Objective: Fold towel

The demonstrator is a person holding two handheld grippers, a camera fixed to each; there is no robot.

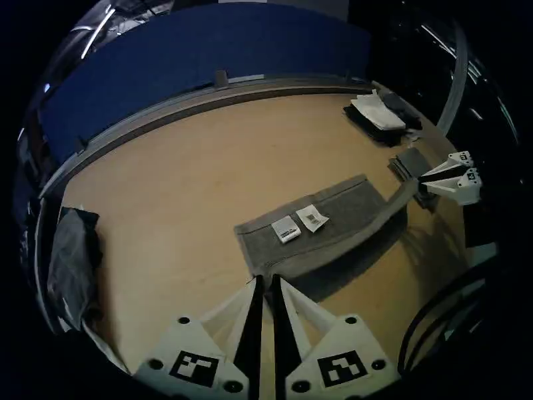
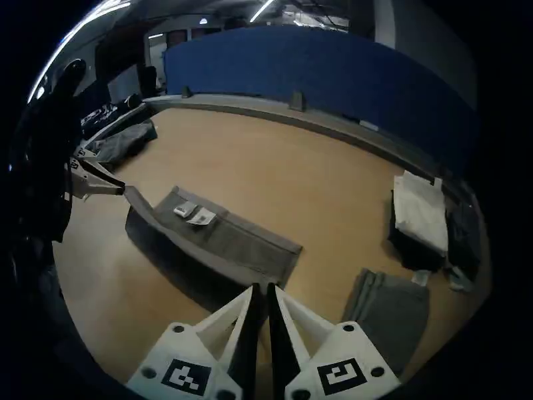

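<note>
On table, towel, edge seemingly aloft

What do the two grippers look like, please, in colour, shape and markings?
Both match. The left gripper has two white, wedge-shaped fingers with black inner faces, each base carrying a square black-and-white marker and dark round holes. The right gripper is built the same, with differently patterned markers. Behind the left gripper, the person's sleeve looks dark.

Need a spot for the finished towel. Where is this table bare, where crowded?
Bare: the wide light wooden tabletop between the grey towel and the blue partition wall, and the strip toward the dark crumpled cloth. Crowded: the end with the folded grey pile and black-and-white cloth stack.
</note>
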